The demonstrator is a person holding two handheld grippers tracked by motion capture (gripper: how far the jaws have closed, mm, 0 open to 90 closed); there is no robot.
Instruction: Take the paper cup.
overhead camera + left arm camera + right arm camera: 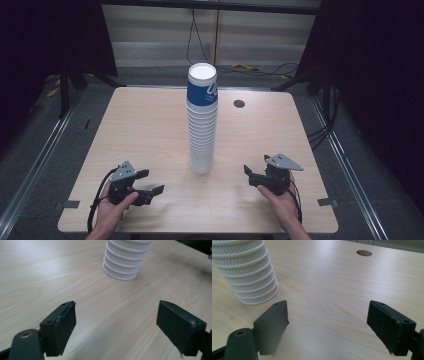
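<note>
While both rest on the counter (150, 125) | left claw (150, 182) wide open, empty | right claw (252, 175) wide open, empty | cup stack (202, 120) upright between them

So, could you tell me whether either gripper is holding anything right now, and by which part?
Nothing is held. The left gripper and right gripper are both open, apart from the cup stack standing between them.

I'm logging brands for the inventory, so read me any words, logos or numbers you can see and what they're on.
Top cup of the cup stack: white lettering on its blue band, cut off at the edge and too blurred to read.
Table, left gripper, right gripper: no readable text.
</note>
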